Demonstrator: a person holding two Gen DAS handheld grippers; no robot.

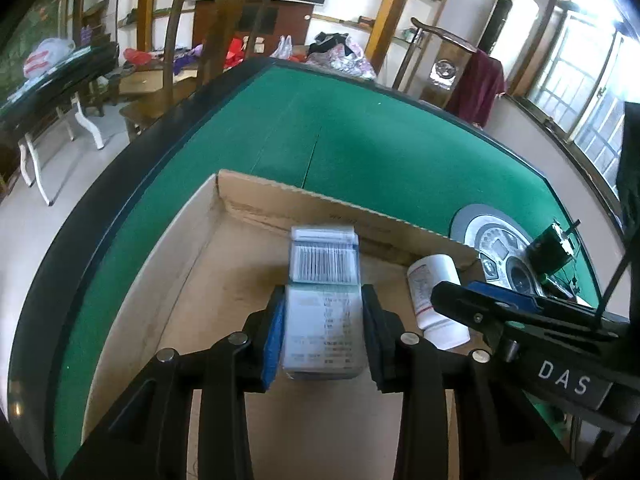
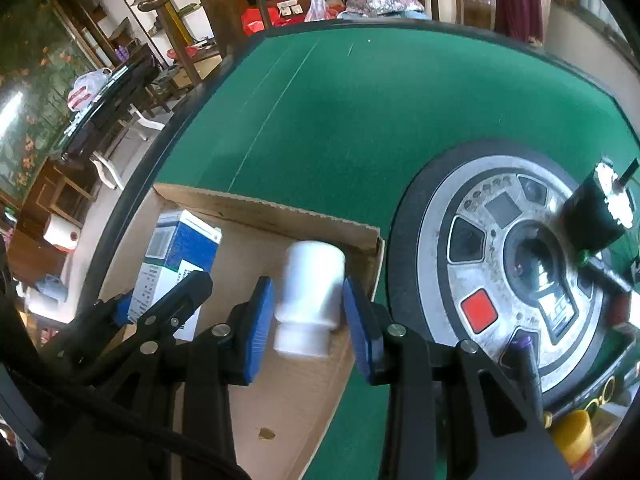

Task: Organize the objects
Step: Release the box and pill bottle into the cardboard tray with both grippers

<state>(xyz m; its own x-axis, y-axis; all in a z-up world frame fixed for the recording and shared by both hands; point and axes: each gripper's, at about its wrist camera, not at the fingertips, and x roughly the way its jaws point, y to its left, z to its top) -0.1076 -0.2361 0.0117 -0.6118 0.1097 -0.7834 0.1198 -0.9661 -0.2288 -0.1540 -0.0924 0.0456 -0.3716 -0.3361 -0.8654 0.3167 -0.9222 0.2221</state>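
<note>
Both items hang over the shallow brown cardboard tray [image 1: 208, 248] on the green felt surface [image 1: 360, 140]. The left gripper [image 1: 323, 332] clamps the blue-and-white carton [image 1: 323, 300]; the right gripper [image 2: 308, 320] brackets the white plastic bottle [image 2: 310, 292], contact uncertain. Next, probably setting each down and letting go.

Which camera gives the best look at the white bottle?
The right wrist view. The white bottle sits centred between the right gripper pads, over the cardboard box, though slightly blurred. In the left wrist view the bottle is off to the side, partly hidden behind the other gripper's finger.
</note>
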